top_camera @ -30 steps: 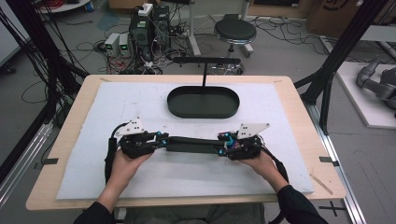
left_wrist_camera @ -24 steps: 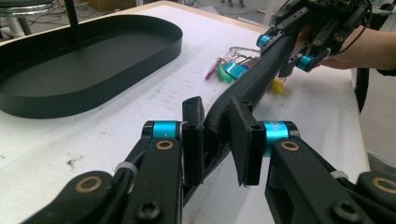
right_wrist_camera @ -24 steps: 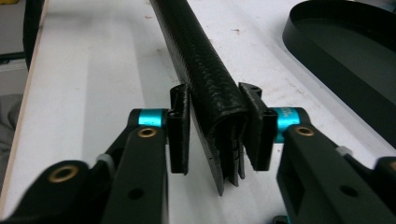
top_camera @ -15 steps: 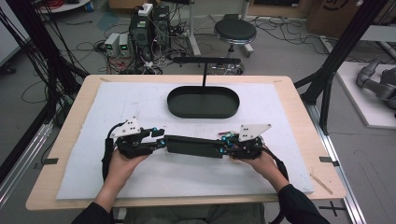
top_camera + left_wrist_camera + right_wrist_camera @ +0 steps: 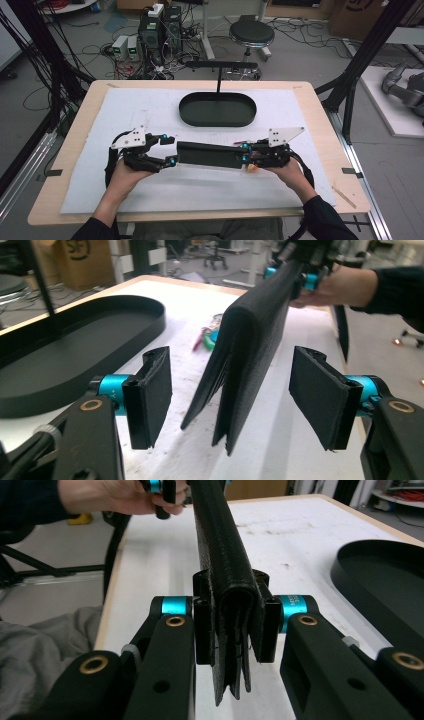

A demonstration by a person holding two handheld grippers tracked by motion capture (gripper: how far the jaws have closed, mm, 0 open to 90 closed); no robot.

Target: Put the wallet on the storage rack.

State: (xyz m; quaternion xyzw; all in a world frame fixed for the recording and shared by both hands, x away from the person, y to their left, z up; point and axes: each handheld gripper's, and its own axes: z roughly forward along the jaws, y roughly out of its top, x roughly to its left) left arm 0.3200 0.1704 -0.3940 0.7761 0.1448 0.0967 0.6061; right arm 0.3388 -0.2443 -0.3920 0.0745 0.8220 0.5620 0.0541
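Item: black folded wallet (image 5: 210,154), long format, grained leather-like cover, held level just above the white mat (image 5: 150,115) on the desk (image 5: 70,125), in front of the black oval tray (image 5: 218,109). One end is clamped between the jaws of the right gripper (image 5: 246,158), pads pressed on both faces across the folded spine. The jaws of the left gripper (image 5: 235,395) have just been opening and stand wide, the other end hanging between them untouched. Handling is judged light, pliable and somewhat floppy; loose inner leaves gape at the open edge. A hold near the spine, across all layers, is judged soundest. Coloured keys (image 5: 207,335) are seen beyond it.
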